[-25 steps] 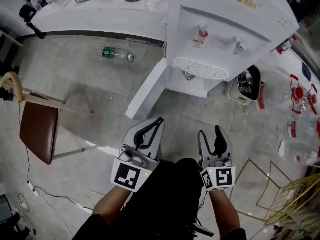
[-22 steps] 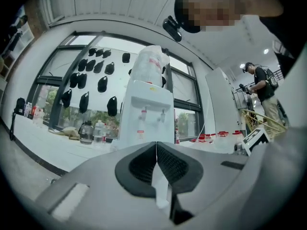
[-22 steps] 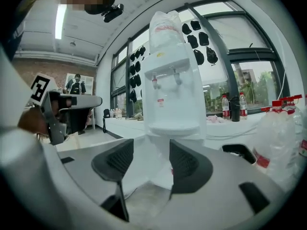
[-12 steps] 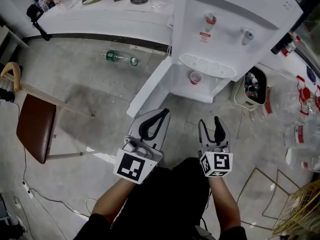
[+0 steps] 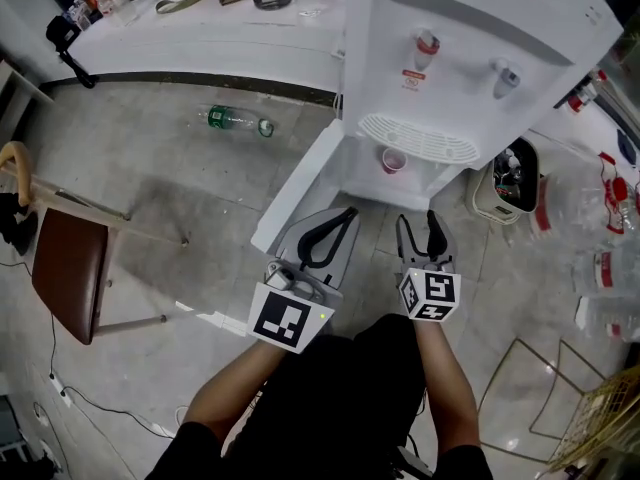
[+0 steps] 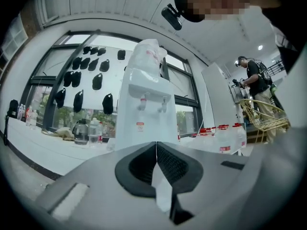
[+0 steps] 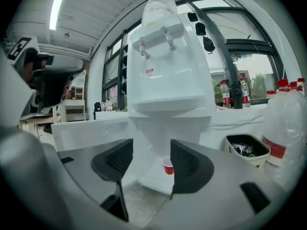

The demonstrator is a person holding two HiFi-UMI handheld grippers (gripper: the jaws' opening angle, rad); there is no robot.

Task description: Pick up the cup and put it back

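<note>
A small red cup (image 5: 393, 160) stands upright in the open lower compartment of the white water dispenser (image 5: 480, 48), under the drip grille. In the right gripper view the cup (image 7: 168, 166) shows low between the jaws but far beyond them. My right gripper (image 5: 420, 224) hangs over the floor short of the dispenser; its jaws (image 7: 151, 150) are opening, with nothing between them. My left gripper (image 5: 347, 213) is beside it on the left, shut and empty; in its own view the left gripper (image 6: 156, 145) has its pads touching.
The dispenser's white door (image 5: 295, 183) swings open to the left. A green bottle (image 5: 235, 121) lies on the floor; a brown chair (image 5: 65, 273) stands at left. A bin (image 5: 512, 178), clear bottles (image 5: 600, 218) and a wire rack (image 5: 600, 418) crowd the right. A white counter (image 5: 200, 28) runs behind.
Both grippers have moved forward toward the dispenser. The red cup, hidden a second ago, has come into view in the lower compartment.
</note>
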